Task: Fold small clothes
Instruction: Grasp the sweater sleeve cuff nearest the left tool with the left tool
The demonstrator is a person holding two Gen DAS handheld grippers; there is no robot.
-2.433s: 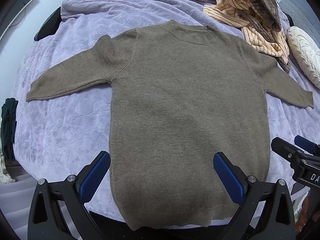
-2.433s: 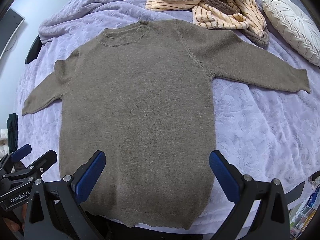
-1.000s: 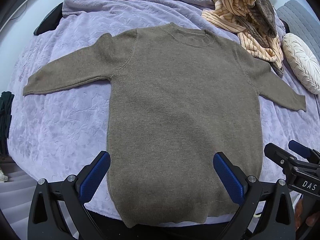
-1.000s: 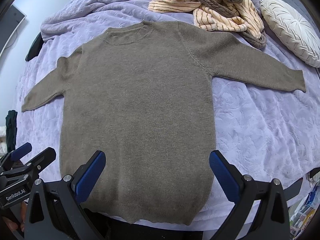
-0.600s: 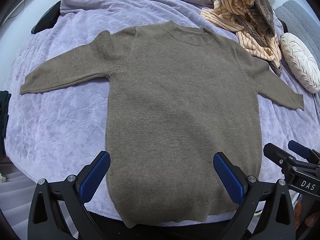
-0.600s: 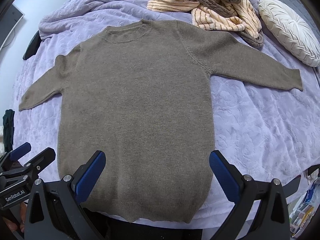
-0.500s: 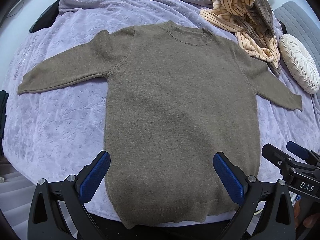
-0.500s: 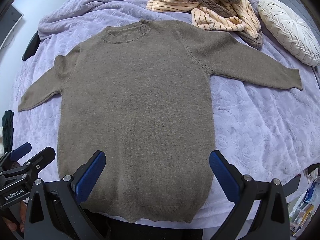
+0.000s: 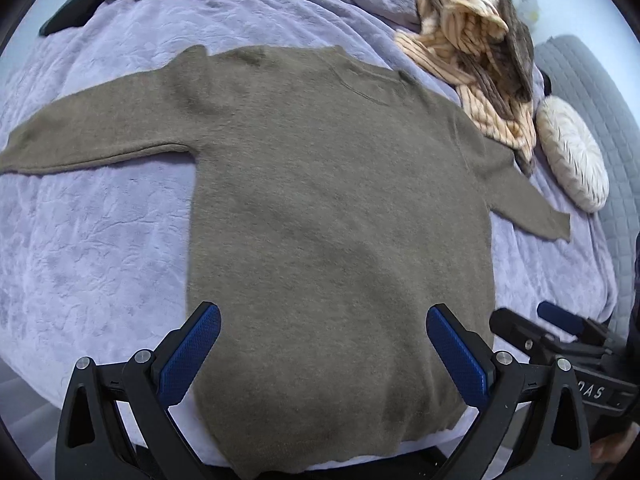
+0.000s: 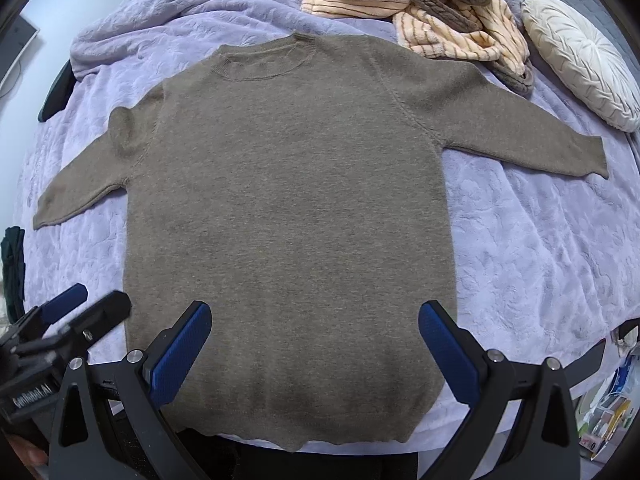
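Left wrist view: brown sweater (image 9: 340, 208) flat on lilac blanket (image 9: 92, 248), sleeves out both sides, hem at near edge. L gripper (image 9: 320, 344) over hem, jaws spread wide, holding nothing. R gripper (image 10: 316, 340) same, jaws apart, empty, just above hem. Striped clothes (image 10: 432, 12) piled past collar, white cushion (image 10: 580, 60) far right

sweater (image 10: 288, 200): olive-brown | bedspread (image 10: 540, 240): embossed lilac | garment (image 10: 440, 28): peach, brown-striped | cushion (image 10: 580, 60): cream
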